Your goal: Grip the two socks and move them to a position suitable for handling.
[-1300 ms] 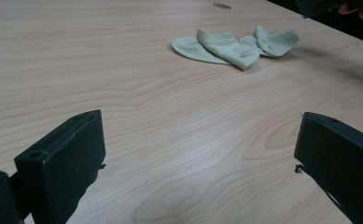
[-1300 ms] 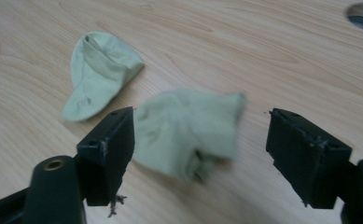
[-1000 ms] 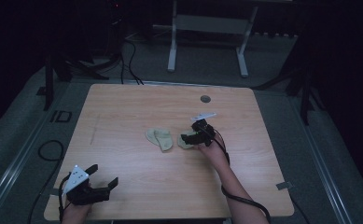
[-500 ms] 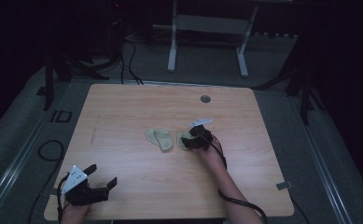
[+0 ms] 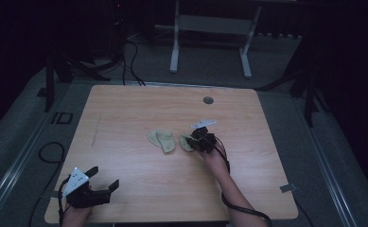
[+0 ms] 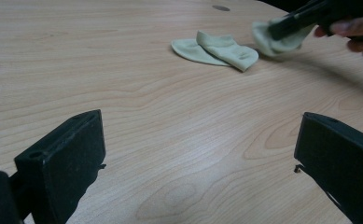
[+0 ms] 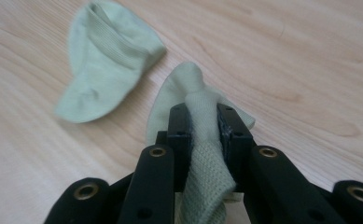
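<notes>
Two pale green socks lie mid-table. The left sock [image 5: 161,141] [image 7: 107,60] [image 6: 216,49] lies flat and folded over on the wooden table [image 5: 125,109]. My right gripper [image 5: 196,142] [image 7: 203,123] has just been closing and is now shut on the right sock [image 5: 186,142] [image 7: 202,140], pinching a bunched fold of fabric between its pads. In the left gripper view that sock [image 6: 275,42] hangs from the right gripper [image 6: 296,23]. At the table's near left corner my left gripper [image 5: 103,182] [image 6: 198,158] stands open over bare wood, well short of the socks.
A round cable hole [image 5: 208,100] sits in the tabletop near the far edge. Behind the table stands a metal frame [image 5: 210,23], with cables [image 5: 125,52] on the grey floor. A faint scuff line [image 5: 95,132] marks the table's left part.
The right gripper has slid left onto the right sock, and its jaws have closed on a fold of it. The left gripper has stayed put.
</notes>
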A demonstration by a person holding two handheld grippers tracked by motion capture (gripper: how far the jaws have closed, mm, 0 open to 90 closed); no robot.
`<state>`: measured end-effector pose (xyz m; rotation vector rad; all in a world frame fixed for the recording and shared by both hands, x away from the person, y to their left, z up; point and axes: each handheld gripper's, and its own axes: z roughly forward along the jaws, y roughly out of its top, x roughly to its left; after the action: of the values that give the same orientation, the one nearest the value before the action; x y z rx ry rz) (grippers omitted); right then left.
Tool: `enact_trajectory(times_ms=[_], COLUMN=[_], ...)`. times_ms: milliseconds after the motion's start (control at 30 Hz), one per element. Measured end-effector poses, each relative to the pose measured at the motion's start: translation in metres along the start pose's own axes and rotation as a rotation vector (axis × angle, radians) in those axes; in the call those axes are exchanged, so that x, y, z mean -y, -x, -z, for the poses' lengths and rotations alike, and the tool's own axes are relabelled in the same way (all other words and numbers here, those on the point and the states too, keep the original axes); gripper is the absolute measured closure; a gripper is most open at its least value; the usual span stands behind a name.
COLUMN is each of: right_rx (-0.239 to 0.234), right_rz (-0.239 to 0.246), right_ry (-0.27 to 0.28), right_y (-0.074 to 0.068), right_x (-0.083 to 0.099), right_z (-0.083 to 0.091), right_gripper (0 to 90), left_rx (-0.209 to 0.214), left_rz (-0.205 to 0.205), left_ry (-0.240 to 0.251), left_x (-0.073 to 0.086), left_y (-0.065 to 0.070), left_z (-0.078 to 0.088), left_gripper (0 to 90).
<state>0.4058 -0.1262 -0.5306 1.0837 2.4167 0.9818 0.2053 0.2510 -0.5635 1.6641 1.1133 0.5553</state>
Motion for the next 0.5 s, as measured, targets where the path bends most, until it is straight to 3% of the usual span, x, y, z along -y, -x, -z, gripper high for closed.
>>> enact_trajectory(times_ms=[233,400,500], right_rx=[-0.026,-0.047,-0.067], right_rz=[0.042,0.11,0.124], right_ry=[0.08,0.139,0.181], right_y=[-0.016,-0.036,-0.048], right_x=[0.001,0.001,0.005], right_z=[0.043,0.078,0.1], right_gripper=[77.8,77.7,77.7], left_rx=[0.003,0.003,0.001], left_rz=[-0.005,-0.008,-0.005], left_ry=[0.002,0.002,0.003], left_x=[-0.001,-0.002,-0.002], left_y=[0.003,0.004,0.004], left_z=[-0.001,-0.001,-0.001], left_gripper=[2.1,2.1,2.1])
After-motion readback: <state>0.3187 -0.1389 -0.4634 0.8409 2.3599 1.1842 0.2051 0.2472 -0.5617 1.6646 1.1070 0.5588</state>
